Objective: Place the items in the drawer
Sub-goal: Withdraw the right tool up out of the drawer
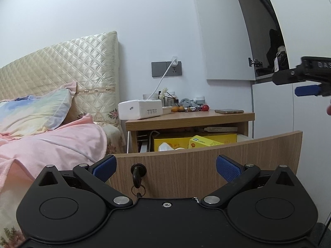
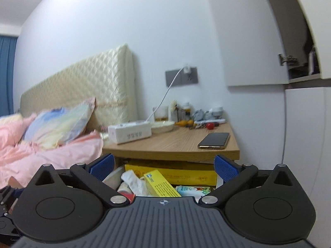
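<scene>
Bedside drawer [image 2: 165, 177] below spread jaws

Open drawer [image 2: 219, 183] crowded with yellow boxes [image 2: 161, 186], seemingly little free room beneath nightstand top [image 2: 175, 144]

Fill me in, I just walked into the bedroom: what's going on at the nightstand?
A person holds a claw in each hand at the nightstand, whose drawer is pulled open and already holds yellow boxes. The left claw is open in front of the drawer front, near its key. The right claw is open above the drawer, holding nothing. A phone lies on top.
</scene>
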Motion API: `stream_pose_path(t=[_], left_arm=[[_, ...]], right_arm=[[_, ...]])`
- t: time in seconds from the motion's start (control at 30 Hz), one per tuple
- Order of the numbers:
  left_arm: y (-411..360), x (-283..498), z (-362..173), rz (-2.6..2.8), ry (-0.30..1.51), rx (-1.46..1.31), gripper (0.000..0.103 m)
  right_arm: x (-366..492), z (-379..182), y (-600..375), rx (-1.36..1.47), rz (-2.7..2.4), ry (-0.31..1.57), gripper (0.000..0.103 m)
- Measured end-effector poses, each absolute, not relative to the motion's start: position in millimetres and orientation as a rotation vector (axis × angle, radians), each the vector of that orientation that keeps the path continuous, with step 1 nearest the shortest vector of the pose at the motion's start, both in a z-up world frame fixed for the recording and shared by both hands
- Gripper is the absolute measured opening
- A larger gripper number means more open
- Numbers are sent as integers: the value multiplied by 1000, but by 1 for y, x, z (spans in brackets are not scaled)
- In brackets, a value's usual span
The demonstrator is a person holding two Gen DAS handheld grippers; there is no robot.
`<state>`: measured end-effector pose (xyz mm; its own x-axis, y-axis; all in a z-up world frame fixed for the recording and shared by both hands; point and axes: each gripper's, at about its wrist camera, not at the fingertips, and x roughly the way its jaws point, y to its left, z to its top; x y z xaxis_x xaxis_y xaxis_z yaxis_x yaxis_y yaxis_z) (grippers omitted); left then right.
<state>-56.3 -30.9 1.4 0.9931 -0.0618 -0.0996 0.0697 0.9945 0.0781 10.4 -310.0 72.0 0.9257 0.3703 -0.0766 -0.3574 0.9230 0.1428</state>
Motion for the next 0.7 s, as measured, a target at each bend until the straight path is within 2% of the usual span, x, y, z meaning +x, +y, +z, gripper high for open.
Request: stream_pose_path(t=[0.37, 0.7], left_arm=[[-40, -51, -6, -43, 56, 40, 102], [-43, -54, -19, -37, 67, 59, 102]], right_arm=[[-33, 24, -299, 142, 303, -70, 103], [-49, -11, -301, 180, 292, -74, 99]])
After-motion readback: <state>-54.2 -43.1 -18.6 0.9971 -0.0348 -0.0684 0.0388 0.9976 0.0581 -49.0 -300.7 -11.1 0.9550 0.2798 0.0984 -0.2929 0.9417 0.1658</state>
